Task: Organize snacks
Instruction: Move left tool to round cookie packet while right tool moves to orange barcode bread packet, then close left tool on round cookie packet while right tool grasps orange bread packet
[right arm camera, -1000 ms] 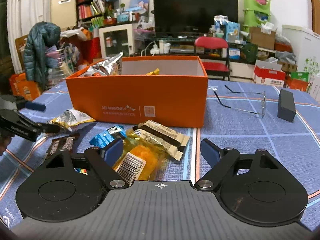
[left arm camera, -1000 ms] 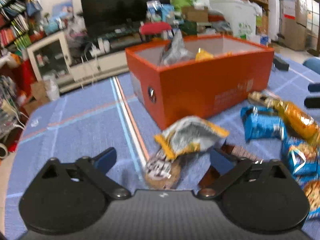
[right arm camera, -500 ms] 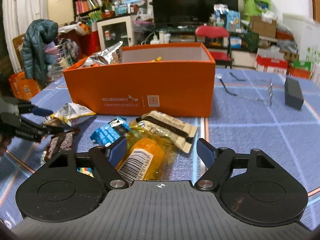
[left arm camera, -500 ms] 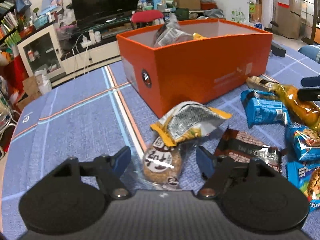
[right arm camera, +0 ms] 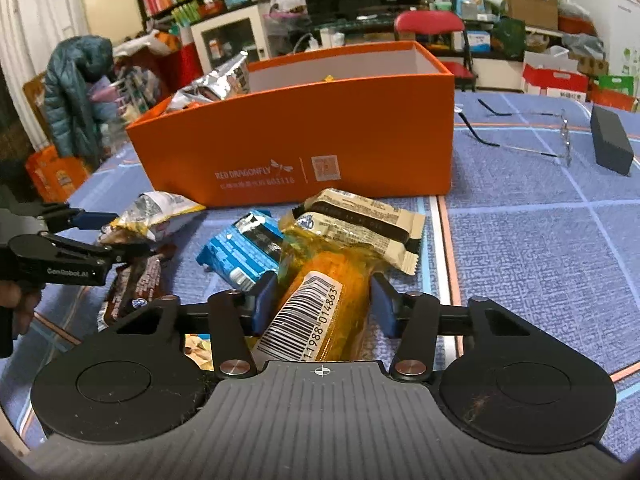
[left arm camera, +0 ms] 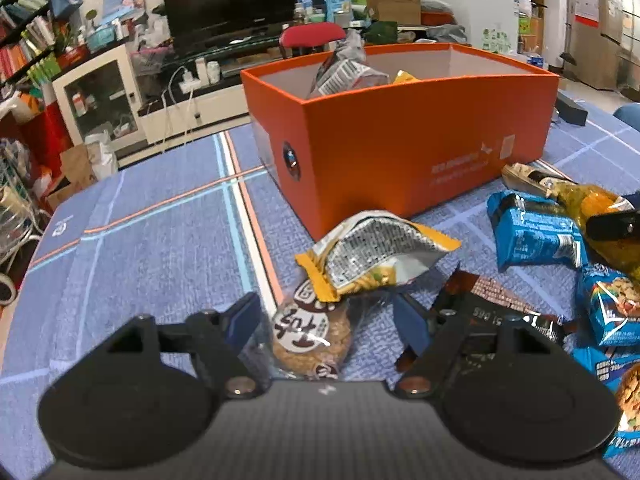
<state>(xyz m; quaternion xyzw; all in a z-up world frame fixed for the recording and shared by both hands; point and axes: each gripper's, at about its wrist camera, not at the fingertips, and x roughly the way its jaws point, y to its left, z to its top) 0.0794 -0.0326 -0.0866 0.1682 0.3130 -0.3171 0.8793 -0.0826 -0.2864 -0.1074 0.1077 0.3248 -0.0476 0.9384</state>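
Observation:
An orange box [left arm camera: 420, 152] [right arm camera: 320, 140] holding several snack bags stands on the blue cloth. My left gripper [left arm camera: 326, 324] [right arm camera: 124, 234] straddles a round cookie [left arm camera: 312, 332] in a clear wrapper. Its pads stand at either side, and a strip of cloth shows beside the right one. A yellow and silver bag [left arm camera: 380, 252] [right arm camera: 160, 208] overlaps the cookie's far edge. My right gripper [right arm camera: 324, 304] is closing on an orange barcoded snack packet [right arm camera: 328, 280] [left arm camera: 592, 204], and both pads touch its sides.
A blue packet [right arm camera: 240, 248] [left arm camera: 532, 236], beige and black bars [right arm camera: 360, 220], a brown chocolate pack [left arm camera: 500, 300] and blue cookie packs [left arm camera: 612, 304] lie around the grippers. Spectacles [right arm camera: 520, 136] and a dark block [right arm camera: 612, 144] lie right of the box.
The right jaws have come in from wide open until they touch the orange packet. The left jaws have narrowed around the cookie and then held their width.

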